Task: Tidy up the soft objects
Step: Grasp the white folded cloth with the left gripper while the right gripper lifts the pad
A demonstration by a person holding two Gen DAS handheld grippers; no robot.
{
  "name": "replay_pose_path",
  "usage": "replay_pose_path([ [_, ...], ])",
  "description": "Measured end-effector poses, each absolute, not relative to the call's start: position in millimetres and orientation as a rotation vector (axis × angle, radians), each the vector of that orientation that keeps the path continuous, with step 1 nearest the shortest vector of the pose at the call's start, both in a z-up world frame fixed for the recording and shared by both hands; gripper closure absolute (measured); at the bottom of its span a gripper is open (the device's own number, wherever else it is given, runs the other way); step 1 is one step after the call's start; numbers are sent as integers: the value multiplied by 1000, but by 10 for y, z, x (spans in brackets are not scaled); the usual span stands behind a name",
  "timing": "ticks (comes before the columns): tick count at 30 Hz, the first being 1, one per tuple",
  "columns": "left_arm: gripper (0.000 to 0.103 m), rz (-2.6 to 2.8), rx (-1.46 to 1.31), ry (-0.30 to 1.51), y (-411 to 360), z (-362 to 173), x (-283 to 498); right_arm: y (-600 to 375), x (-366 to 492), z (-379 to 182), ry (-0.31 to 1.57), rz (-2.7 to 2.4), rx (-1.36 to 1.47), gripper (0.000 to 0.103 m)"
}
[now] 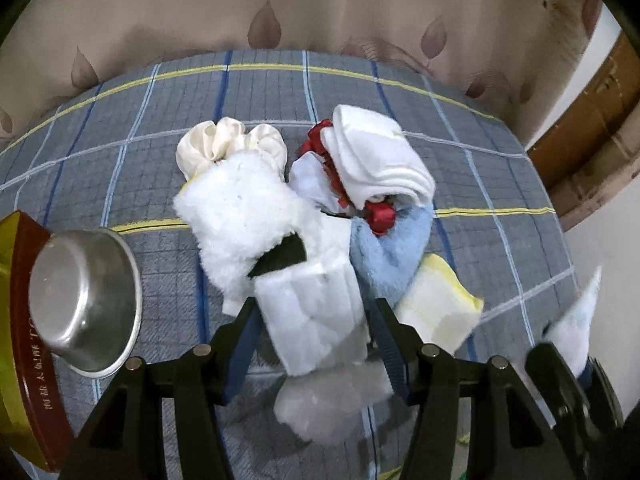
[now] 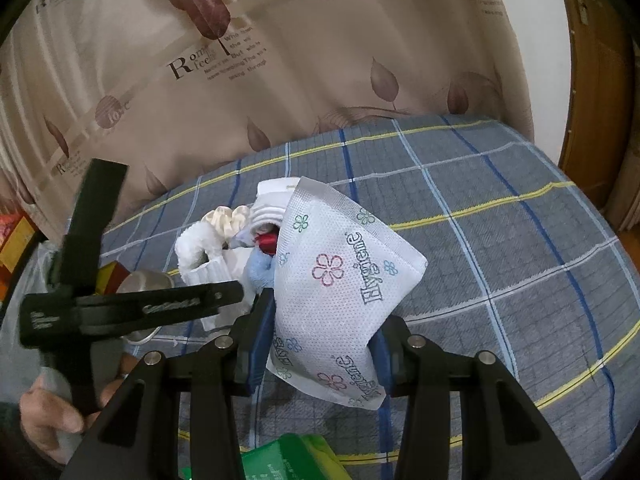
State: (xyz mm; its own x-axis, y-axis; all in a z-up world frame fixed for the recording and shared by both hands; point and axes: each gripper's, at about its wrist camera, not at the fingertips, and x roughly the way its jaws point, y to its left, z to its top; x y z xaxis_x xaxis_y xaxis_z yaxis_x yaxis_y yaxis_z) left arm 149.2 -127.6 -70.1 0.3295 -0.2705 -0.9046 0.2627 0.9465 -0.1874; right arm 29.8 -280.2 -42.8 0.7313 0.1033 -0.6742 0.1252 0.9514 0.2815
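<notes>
A heap of soft things lies on the plaid bed [image 1: 500, 184]: a fluffy white towel [image 1: 240, 208], a cream scrunchie [image 1: 228, 144], a rolled white sock [image 1: 380, 160], a red piece [image 1: 380, 216], a blue fluffy cloth [image 1: 388, 256] and a yellow-edged cloth [image 1: 440, 304]. My left gripper [image 1: 316, 308] stands at the heap's near side, shut on a white folded pack [image 1: 312, 320] that fills the gap between its pads. My right gripper [image 2: 328, 312] is shut on a white flower-printed "Hygiene" packet [image 2: 340, 272], held above the bed, right of the heap [image 2: 224, 240].
A steel bowl [image 1: 88, 300] rests on a red and gold box [image 1: 24, 340] at the left. A green pack [image 2: 288, 460] lies near the front edge. A leaf-print curtain [image 2: 240, 80] hangs behind the bed, a wooden door [image 2: 592, 120] at right. A hand [image 2: 48, 412] grips the left tool.
</notes>
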Motion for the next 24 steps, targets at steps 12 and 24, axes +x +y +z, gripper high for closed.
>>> replay_pose_path([
  [12, 48, -337, -1, 1176, -1282, -767, 1506, -2808, 294, -430, 758, 4, 330, 62],
  [24, 77, -396, 40, 1155, -1265, -652, 1308, -2792, 285, -428, 752, 0, 322, 62],
])
